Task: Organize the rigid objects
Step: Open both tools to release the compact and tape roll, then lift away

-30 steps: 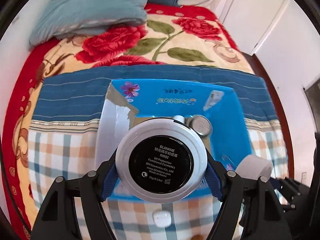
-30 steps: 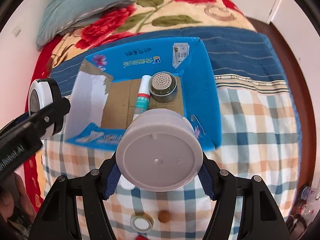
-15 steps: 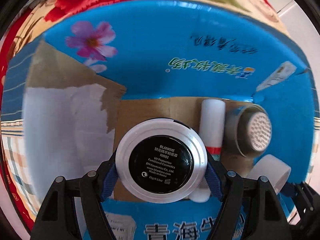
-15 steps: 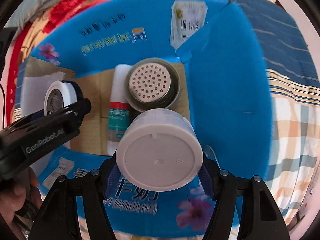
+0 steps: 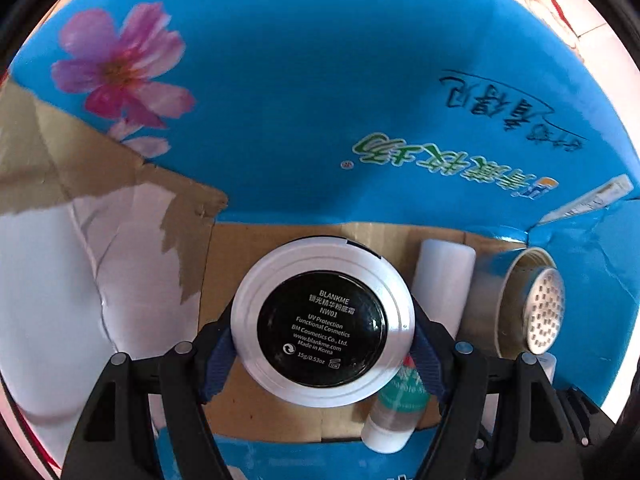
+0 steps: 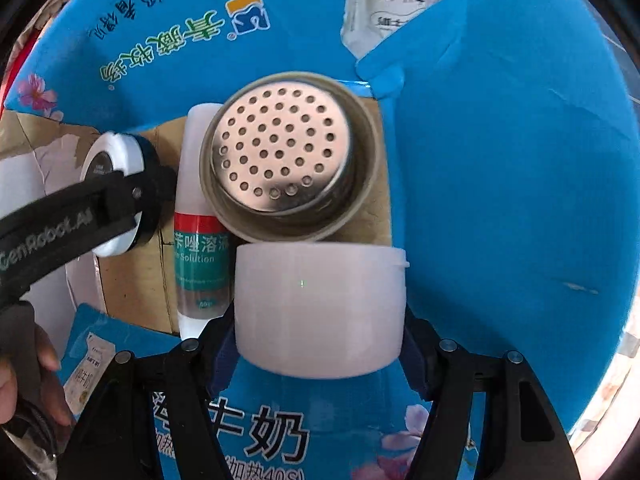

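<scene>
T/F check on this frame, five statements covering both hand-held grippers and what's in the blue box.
1. The left hand-held gripper is shut on the round compact. True.
2. The right hand-held gripper is empty. False: it clamps the white jar.
3. The perforated metal cup stands on the checked bedspread outside the box. False: it sits inside the blue box, on the cardboard floor.
4. The white bottle lies beside the perforated metal cup. True.
5. The compact's label reads BLANKME. True.
</scene>
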Available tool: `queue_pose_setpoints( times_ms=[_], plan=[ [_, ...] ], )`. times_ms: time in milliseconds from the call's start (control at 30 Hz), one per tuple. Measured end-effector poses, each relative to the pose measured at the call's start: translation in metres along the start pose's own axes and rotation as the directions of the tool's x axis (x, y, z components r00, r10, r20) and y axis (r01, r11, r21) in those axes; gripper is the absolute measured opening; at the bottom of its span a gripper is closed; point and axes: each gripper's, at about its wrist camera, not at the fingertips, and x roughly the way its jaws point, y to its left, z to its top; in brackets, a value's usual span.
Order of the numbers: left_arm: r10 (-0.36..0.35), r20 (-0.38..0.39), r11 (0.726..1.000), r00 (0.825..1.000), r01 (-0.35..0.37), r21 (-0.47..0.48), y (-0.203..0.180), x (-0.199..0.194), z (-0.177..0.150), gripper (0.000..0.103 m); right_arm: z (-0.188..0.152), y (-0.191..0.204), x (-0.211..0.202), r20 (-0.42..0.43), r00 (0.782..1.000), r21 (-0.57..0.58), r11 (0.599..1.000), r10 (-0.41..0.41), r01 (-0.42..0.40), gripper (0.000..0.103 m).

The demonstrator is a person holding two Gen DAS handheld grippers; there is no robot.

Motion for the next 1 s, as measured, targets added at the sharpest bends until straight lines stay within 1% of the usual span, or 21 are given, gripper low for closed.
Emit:
queue_pose_setpoints(
  times_ms=[100, 267, 300, 367, 400, 433, 467, 500, 533, 567, 633, 733, 767, 833, 900, 1000],
  plan=[
    [0.025, 0.004, 0.999, 1.0, -0.025, 0.035, -0.009, 0.001, -0.001, 0.074, 0.003, 0.004, 0.006, -0.001, 1.0, -0.013, 1.0, -0.01, 0.01, 0.07],
    [0.048, -0.029, 0.996, 0.998, -0.045, 0.083, -0.017, 0.003, -0.001, 0.075, 0.01, 0.003, 0.013, -0.013, 1.0, -0.005, 1.0, -0.001, 0.0, 0.07],
    [0.054, -0.031, 0.995, 0.998, -0.052, 0.085, -0.019, 0.002, 0.005, 0.076, 0.013, 0.004, 0.012, -0.009, 1.0, -0.003, 1.0, -0.001, 0.001, 0.07],
    [0.077, -0.022, 0.993, 0.997, -0.075, 0.09, -0.02, -0.005, 0.007, 0.089, 0.019, 0.002, 0.01, -0.005, 1.0, 0.001, 1.0, -0.004, 0.004, 0.072],
    [0.083, -0.02, 0.993, 0.996, -0.08, 0.091, -0.025, -0.005, 0.016, 0.091, 0.022, 0.001, 0.009, -0.001, 1.0, 0.004, 1.0, -0.003, 0.003, 0.073],
    [0.088, -0.019, 0.992, 0.996, -0.085, 0.092, -0.025, -0.01, 0.016, 0.095, 0.023, 0.001, 0.007, 0.006, 1.0, 0.005, 1.0, -0.004, 0.004, 0.076],
    [0.09, -0.017, 0.992, 0.996, -0.088, 0.086, -0.026, -0.014, 0.014, 0.101, 0.024, 0.0, 0.006, 0.011, 1.0, 0.004, 1.0, -0.004, 0.004, 0.08],
    [0.088, -0.013, 0.993, 0.996, -0.087, 0.08, -0.025, -0.017, 0.012, 0.103, 0.023, 0.0, 0.004, 0.016, 1.0, 0.004, 1.0, 0.001, -0.001, 0.084],
    [0.084, -0.007, 0.994, 0.996, -0.083, 0.076, -0.023, -0.021, 0.01, 0.103, 0.022, -0.001, 0.002, 0.02, 1.0, 0.007, 1.0, 0.01, -0.011, 0.091],
    [0.083, 0.002, 0.994, 0.997, -0.083, 0.077, -0.023, -0.025, 0.007, 0.103, 0.018, 0.0, -0.003, 0.032, 0.999, 0.014, 0.999, 0.029, -0.03, 0.098],
    [0.087, 0.035, 0.992, 0.996, -0.09, 0.085, -0.023, -0.035, -0.001, 0.103, 0.013, 0.0, -0.01, 0.06, 0.998, 0.02, 0.999, 0.027, -0.029, 0.103],
    [0.092, 0.097, 0.99, 0.991, -0.101, 0.099, -0.025, -0.051, -0.021, 0.103, 0.004, 0.006, -0.023, 0.103, 0.995, 0.013, 1.0, -0.001, 0.0, 0.103],
    [0.093, 0.114, 0.989, 0.989, -0.104, 0.101, -0.024, -0.056, -0.038, 0.103, -0.001, 0.008, -0.026, 0.112, 0.994, 0.011, 1.0, -0.002, 0.001, 0.103],
    [0.08, 0.157, 0.99, 0.984, -0.096, 0.102, -0.027, -0.07, -0.055, 0.103, -0.008, 0.01, -0.034, 0.126, 0.992, 0.005, 1.0, -0.013, 0.012, 0.103],
    [0.069, 0.181, 0.991, 0.981, -0.088, 0.1, -0.025, -0.081, -0.071, 0.103, -0.021, 0.014, -0.041, 0.143, 0.99, -0.006, 1.0, -0.014, 0.015, 0.103],
    [0.095, 0.223, 0.986, 0.97, -0.122, 0.112, -0.018, -0.109, -0.079, 0.103, -0.032, 0.02, -0.055, 0.169, 0.985, -0.012, 1.0, -0.02, 0.023, 0.103]
  ],
)
